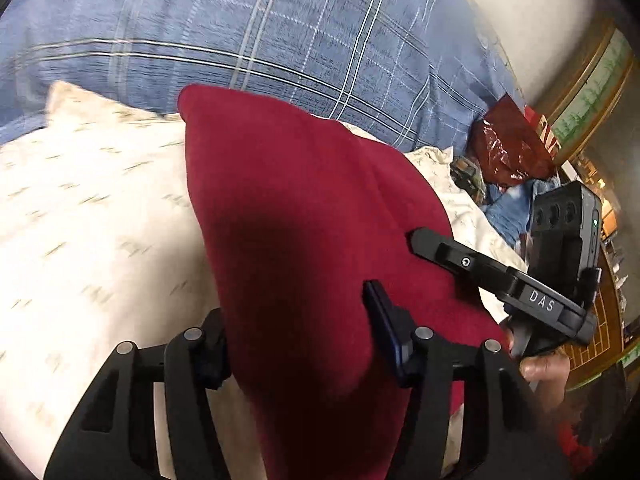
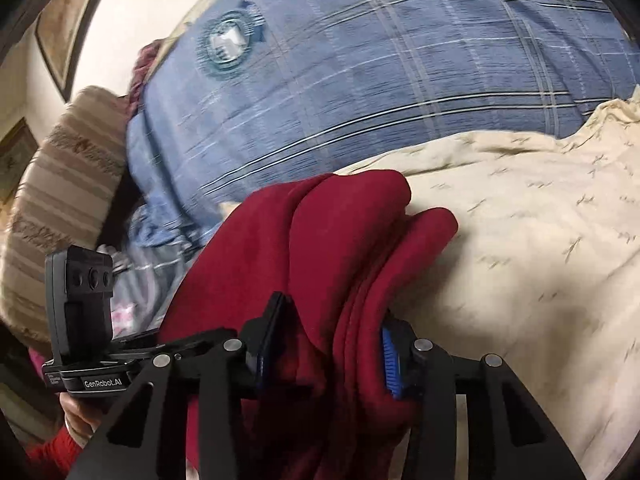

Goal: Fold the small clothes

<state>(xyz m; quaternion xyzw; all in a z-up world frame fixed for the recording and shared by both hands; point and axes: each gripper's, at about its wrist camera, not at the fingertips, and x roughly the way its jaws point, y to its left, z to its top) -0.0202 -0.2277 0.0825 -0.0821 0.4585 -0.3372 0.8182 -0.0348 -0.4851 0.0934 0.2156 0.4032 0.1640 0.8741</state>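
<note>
A dark red cloth (image 1: 288, 208) hangs lifted above a cream bedsheet (image 1: 80, 208). My left gripper (image 1: 296, 340) is shut on the red cloth, which drapes between its fingers and hides most of the left one. In the right wrist view my right gripper (image 2: 324, 344) is shut on the same red cloth (image 2: 320, 232), bunched in folds between the blue pads (image 2: 390, 364). The right gripper also shows in the left wrist view (image 1: 424, 240), at the cloth's right edge. The left gripper's body shows at the right wrist view's lower left (image 2: 84, 320).
A blue plaid quilt (image 1: 280, 32) lies behind the sheet, also in the right wrist view (image 2: 380, 72). A red plastic bag (image 1: 508, 148) and crumpled clothes sit at the far right. A striped beige pillow (image 2: 56, 184) lies at left.
</note>
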